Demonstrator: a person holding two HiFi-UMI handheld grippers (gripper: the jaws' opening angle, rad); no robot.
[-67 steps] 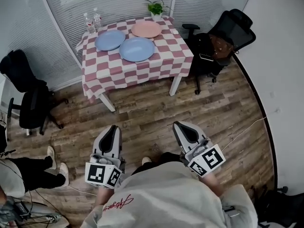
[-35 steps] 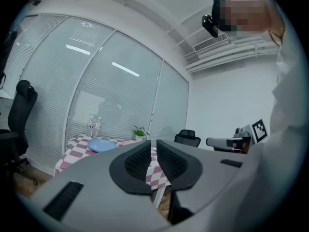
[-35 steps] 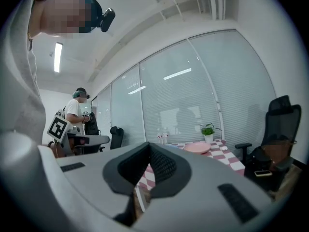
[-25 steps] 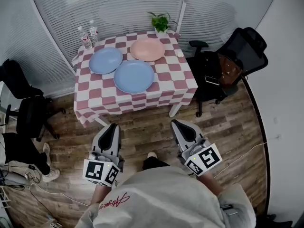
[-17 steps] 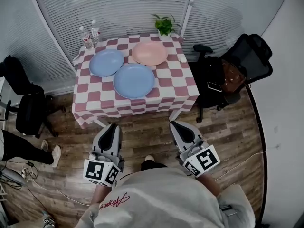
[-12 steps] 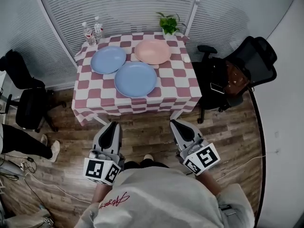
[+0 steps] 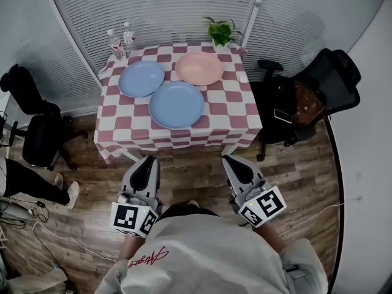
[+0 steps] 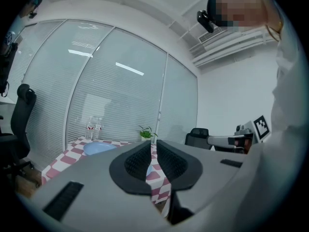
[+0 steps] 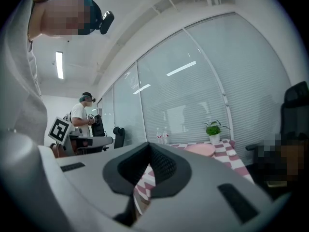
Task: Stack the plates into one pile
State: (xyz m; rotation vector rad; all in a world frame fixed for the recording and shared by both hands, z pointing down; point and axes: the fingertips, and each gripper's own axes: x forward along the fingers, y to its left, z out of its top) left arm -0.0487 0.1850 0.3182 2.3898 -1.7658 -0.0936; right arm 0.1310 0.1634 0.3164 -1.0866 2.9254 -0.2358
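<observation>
- The left tool has its jaws drawn together with only a thin slit between the pads, and it grips nothing.
- The right tool has its jaws fully together and is likewise empty.
- Both tools are held level and side by side over the wooden floor, pointing at the tabletop, whose near edge is a little way ahead of their tips.
- The tabletop carries a red-and-white checked cloth.
- Ahead of the gap between the two tools lies the nearer blue plate, flat on the cloth.
- Beyond it and toward the left tool's side lies the farther blue plate, just beside the nearer one.
- Beyond it on the right tool's side lies the pink plate, also just beside it; no plate lies on another.
- Two water bottles stand at the far left corner and a potted plant at the far right corner.
- A black office chair stands off the right tool's side of the tabletop, and another black chair stands off the left tool's side.
</observation>
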